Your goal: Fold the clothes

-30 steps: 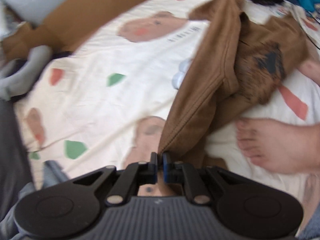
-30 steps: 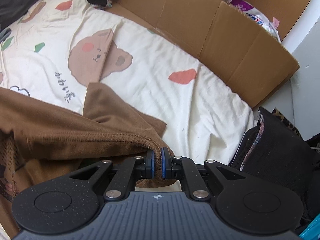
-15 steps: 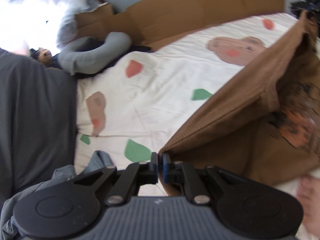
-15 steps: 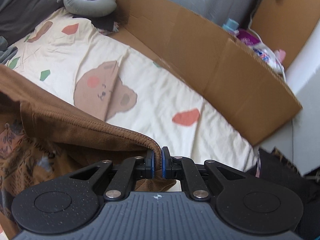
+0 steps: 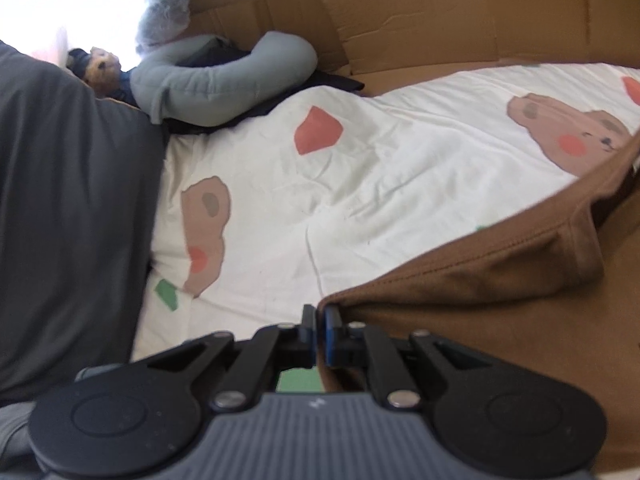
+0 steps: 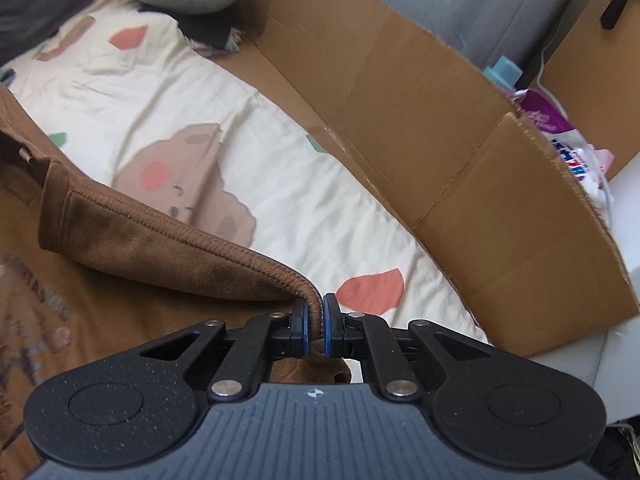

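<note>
Brown garment [image 5: 500, 312]: soft, limp, light; each hand-held gripper, left [image 5: 320, 320] and right [image 6: 315, 320], pinches its stitched hem — good holds.

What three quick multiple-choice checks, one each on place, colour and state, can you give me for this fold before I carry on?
1. Where is the grey neck pillow?
A. at the bedsheet's far end, by the cardboard
B. on the garment
C. between the grippers

2. What colour is the garment?
A. blue
B. brown
C. white

3. What is the right gripper doing?
A. open above the sheet
B. shut on the pillow
C. shut on the garment's stitched edge

Answers: 1 A, it lies beside the cardboard; 2 B, brown in both views; 3 C, the hem runs between its pads.
</note>
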`<state>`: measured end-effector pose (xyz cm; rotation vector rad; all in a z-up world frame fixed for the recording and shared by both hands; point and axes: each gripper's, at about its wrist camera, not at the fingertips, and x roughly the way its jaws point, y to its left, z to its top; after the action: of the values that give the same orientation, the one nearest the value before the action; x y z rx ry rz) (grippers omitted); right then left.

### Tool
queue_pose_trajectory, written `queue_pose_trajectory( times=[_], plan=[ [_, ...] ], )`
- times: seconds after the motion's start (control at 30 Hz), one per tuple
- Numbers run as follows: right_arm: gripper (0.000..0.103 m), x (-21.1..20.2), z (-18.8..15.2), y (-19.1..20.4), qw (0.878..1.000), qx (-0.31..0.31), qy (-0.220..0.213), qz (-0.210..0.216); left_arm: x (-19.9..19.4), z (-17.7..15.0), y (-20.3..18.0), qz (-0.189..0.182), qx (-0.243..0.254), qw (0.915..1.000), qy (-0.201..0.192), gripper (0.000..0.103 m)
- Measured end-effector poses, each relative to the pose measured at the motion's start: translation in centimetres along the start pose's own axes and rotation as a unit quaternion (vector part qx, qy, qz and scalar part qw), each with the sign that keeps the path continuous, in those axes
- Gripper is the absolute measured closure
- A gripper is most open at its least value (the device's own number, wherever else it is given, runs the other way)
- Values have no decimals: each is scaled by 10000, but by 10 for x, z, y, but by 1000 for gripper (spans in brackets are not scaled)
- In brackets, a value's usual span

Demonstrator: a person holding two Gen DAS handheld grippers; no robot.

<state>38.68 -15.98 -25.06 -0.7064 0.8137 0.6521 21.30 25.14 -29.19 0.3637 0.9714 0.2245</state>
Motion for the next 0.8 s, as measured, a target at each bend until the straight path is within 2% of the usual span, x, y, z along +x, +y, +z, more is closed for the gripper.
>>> queue_pose_trajectory(
  times=[0.2,0.37,0.6,0.8],
  plan=[
    [98,46,9,-3,9996,-157,185,-126,40,19,-3,30,-30,9999,133,99],
    [98,73,16,-6,9991,-153,295,-248,56,26,2,61,-89,9997,215,99],
    [98,88,32,-9,9987,-165,248,-405,72,36,9,110,-268,9993,249,99],
    [98,101,53,-15,9982,-127,216,-537,88,56,11,267,-284,9990,223,99]
  ],
)
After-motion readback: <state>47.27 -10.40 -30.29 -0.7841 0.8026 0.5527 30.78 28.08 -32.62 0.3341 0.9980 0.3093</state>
